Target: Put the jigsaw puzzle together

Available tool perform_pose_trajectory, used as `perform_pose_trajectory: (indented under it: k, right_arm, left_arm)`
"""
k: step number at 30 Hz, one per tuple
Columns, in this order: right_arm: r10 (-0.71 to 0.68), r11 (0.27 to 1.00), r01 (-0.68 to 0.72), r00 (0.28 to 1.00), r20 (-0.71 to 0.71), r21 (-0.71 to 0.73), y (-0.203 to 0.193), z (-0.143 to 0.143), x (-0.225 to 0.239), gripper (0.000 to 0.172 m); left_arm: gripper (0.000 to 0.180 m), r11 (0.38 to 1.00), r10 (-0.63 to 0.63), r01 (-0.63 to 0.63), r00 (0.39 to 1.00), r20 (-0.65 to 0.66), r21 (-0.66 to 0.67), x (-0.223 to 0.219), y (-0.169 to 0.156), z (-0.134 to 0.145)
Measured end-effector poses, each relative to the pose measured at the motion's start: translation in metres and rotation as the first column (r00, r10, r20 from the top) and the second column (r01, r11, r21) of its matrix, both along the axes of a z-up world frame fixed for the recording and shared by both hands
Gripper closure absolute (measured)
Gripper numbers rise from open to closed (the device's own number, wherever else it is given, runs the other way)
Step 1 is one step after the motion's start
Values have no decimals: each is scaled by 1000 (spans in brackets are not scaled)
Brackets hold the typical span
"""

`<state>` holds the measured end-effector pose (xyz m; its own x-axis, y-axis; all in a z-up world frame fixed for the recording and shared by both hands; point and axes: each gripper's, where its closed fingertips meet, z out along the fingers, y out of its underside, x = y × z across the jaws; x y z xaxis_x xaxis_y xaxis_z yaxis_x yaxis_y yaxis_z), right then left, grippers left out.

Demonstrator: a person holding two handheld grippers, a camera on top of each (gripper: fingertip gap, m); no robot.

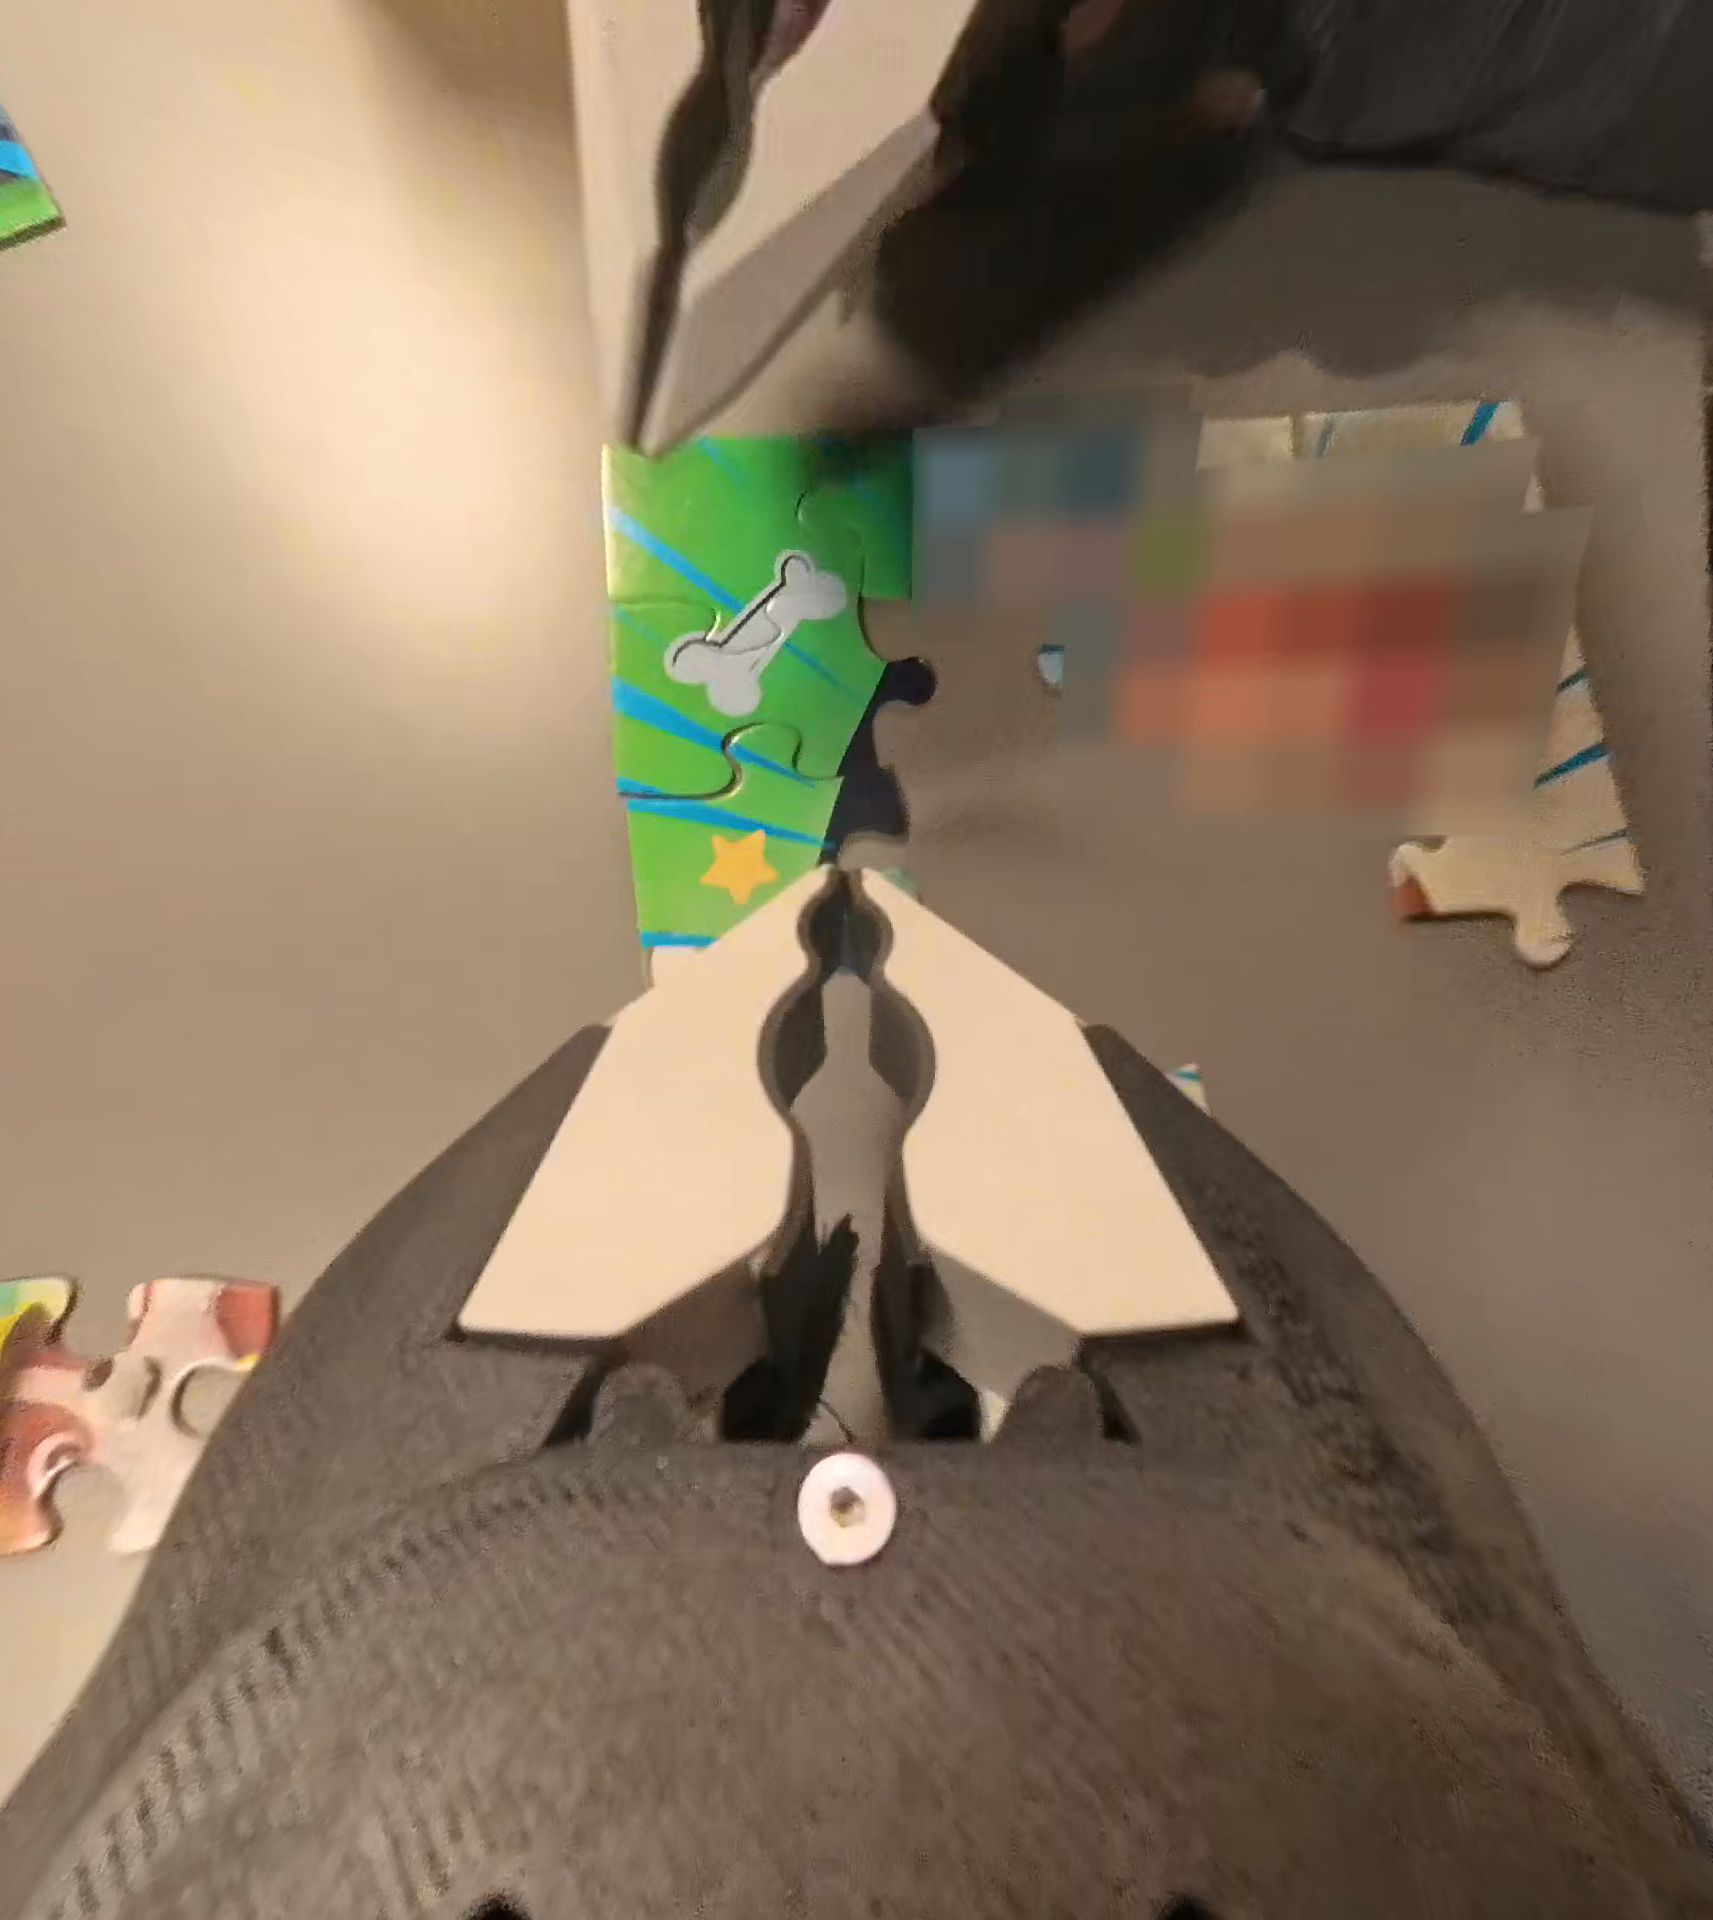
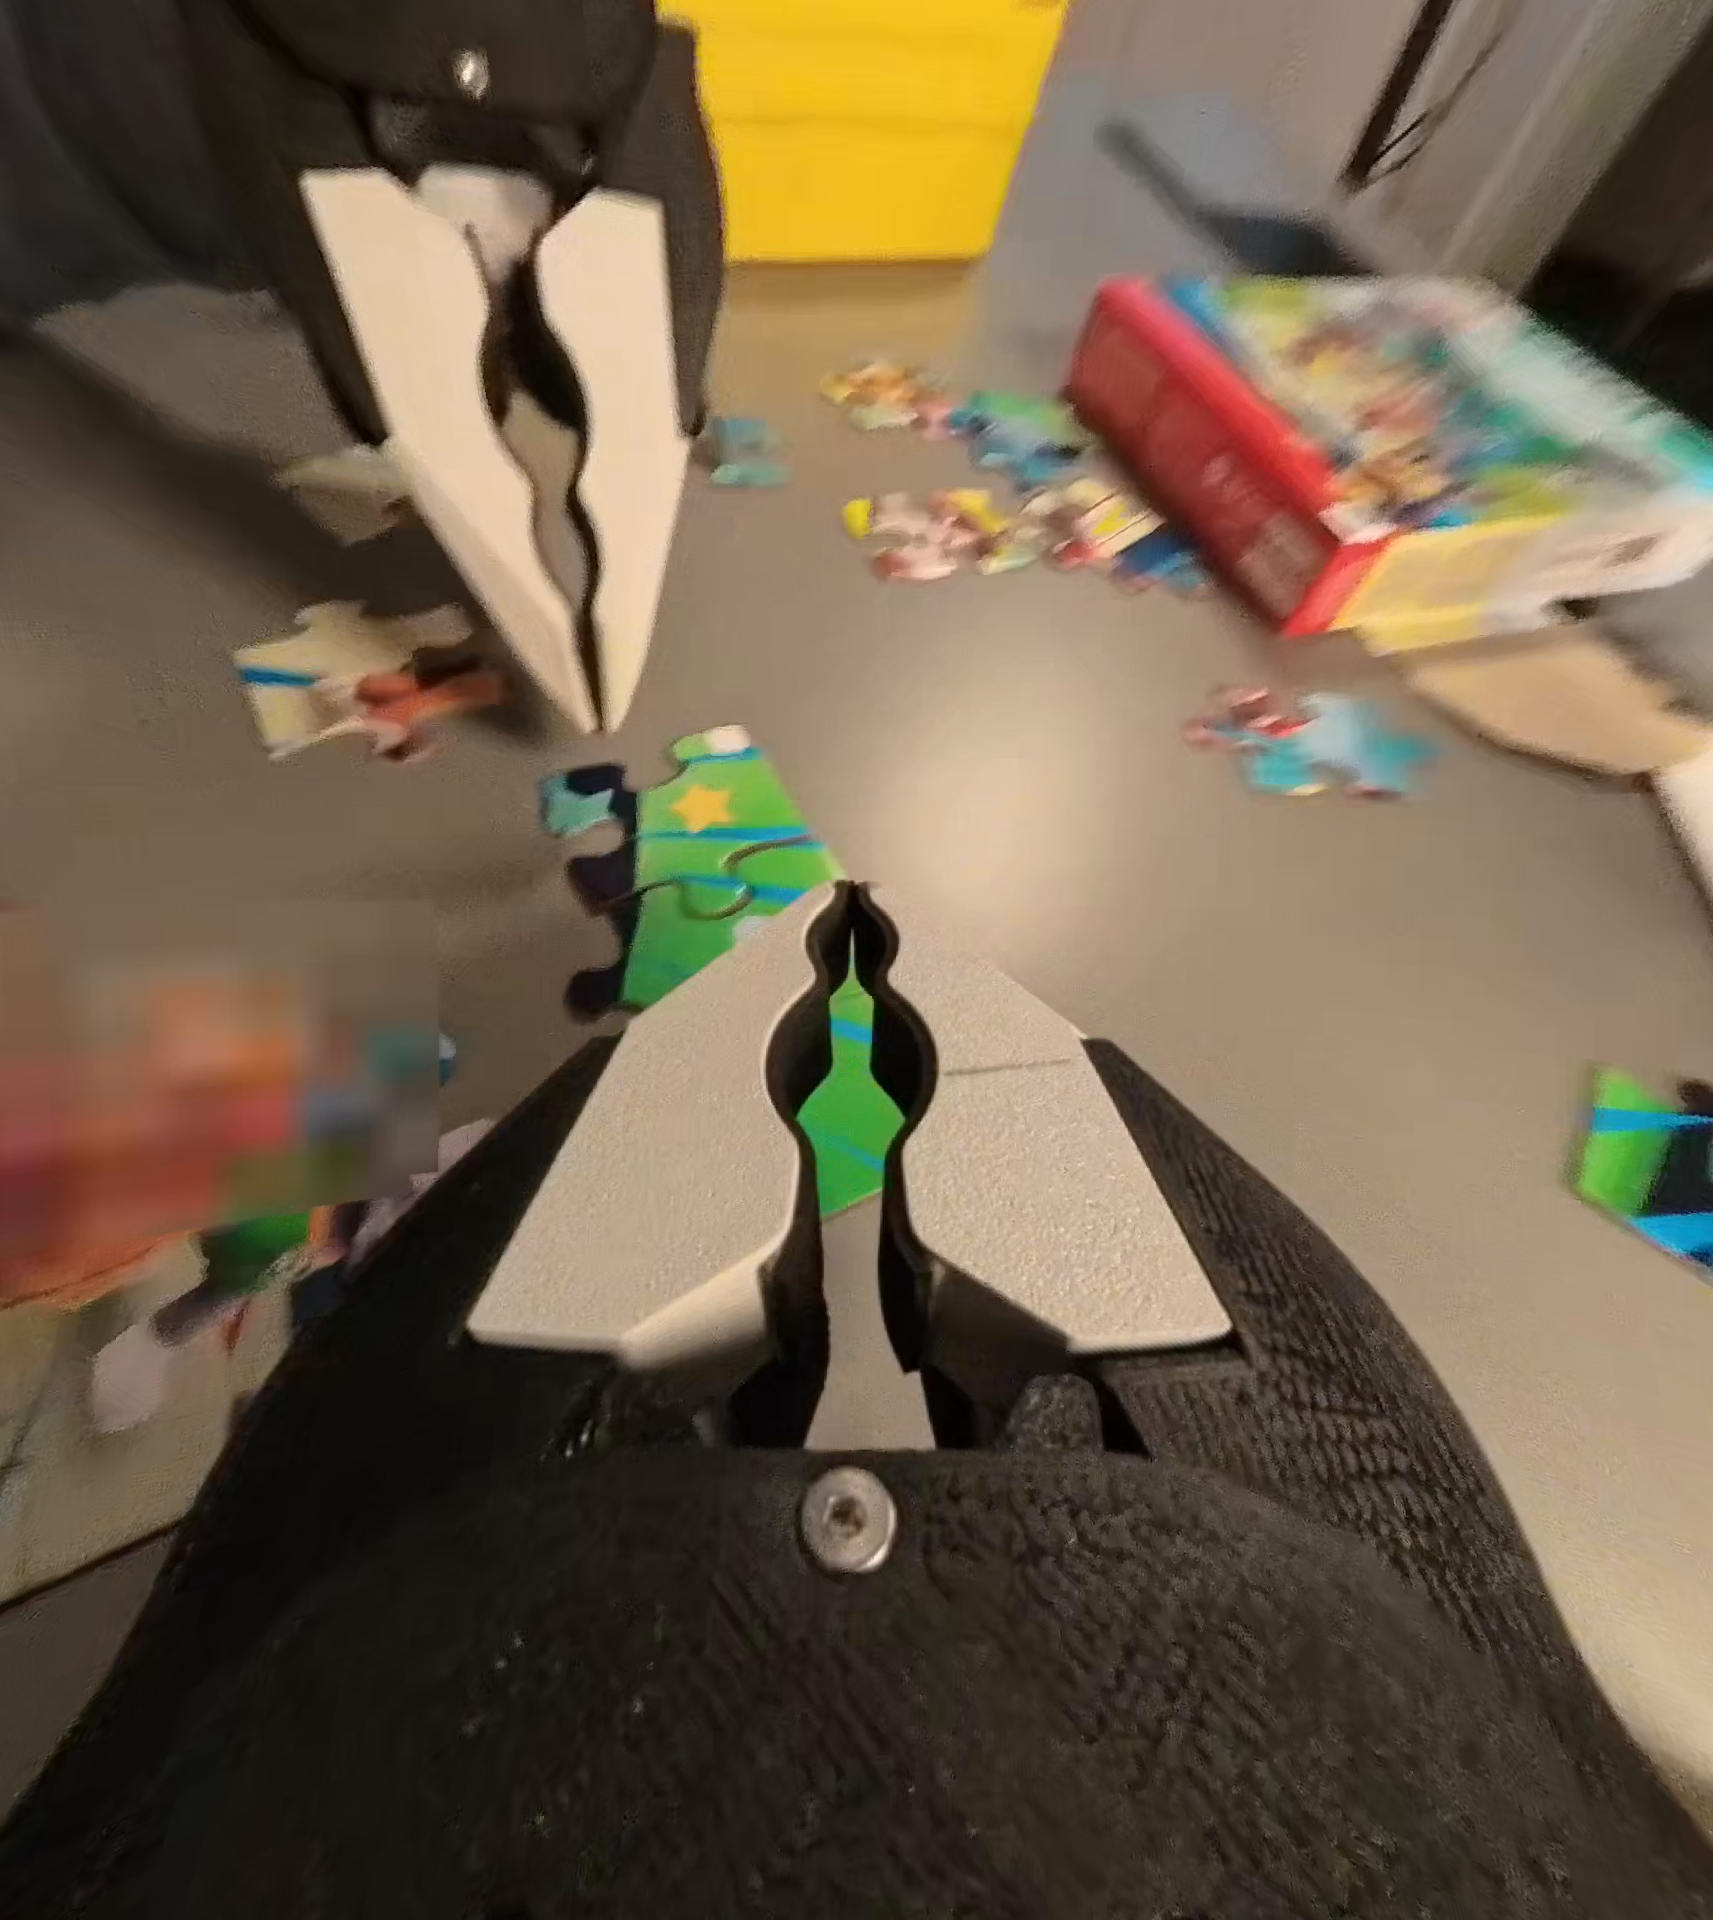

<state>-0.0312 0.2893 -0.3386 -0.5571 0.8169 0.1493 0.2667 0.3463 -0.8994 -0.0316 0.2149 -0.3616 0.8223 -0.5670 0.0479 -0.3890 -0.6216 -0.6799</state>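
**Both claws closed over the green puzzle strip**

My left gripper (image 1: 847,878): white fingers pinched together at the tips, nothing between them that I can make out. From the right wrist camera it hangs at 11 o'clock, tips just above the grey tabletop (image 2: 1195,935), apparently clear of the surface, and bare.

My right gripper (image 2: 854,891): fingertips also meeting, nothing clamped. It sits over the strip; whether it presses on the cardboard I cannot tell.

The joined strip of green cardboard jigsaw pieces with blue streaks, a yellow star and a grey bone (image 1: 738,665) lies flat on the table, running toward 12 o'clock from the left claw's tips. In the right view the same strip (image 2: 706,831) passes under the right fingers, star end at 11 o'clock.

A small teal and dark jigsaw piece (image 2: 582,805) sits joined at the strip's star end, directly below the left claw's tips.

Around it:
- white and orange jigsaw piece (image 2: 353,686), 10 o'clock, beside the left fingers;
- loose scatter of multicoloured jigsaw pieces (image 2: 987,509), 1 o'clock;
- red-sided printed cardboard puzzle box (image 2: 1371,457), 2 o'clock, blurred;
- green and blue jigsaw cluster (image 2: 1683,1184), 3 o'clock;
- yellow block (image 2: 862,125) at 12 o'clock, far edge.
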Motion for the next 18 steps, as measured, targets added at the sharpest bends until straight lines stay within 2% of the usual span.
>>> perform_pose_trajectory:
  k: [3, 7, 10, 15, 18]
  right_arm:
    - [54, 998, -56, 988, 147, 7, -11, -21, 7, 172]
    - [53, 997, -67, 968, 246, 49, -14, -41, 10, 172]
    - [54, 995, -74, 969, 243, 72, -15, -43, 10, 172]
    - [56, 995, -73, 967, 249, 61, -15, -43, 10, 172]
    - [56, 996, -72, 966, 252, 56, -15, -43, 10, 172]
  left_arm:
    - [180, 1000, -10, 9, 999, -48, -24, -6, -3, -11]
    - [180, 999, -32, 30, 998, -58, -32, -3, 2, -20]
    - [180, 999, -24, 18, 994, -111, -50, -11, 5, -24]
    - [180, 998, -47, 40, 991, -129, -58, -11, 9, -23]
    - [180, 1000, -30, 30, 992, -124, 2, -10, 17, -14]
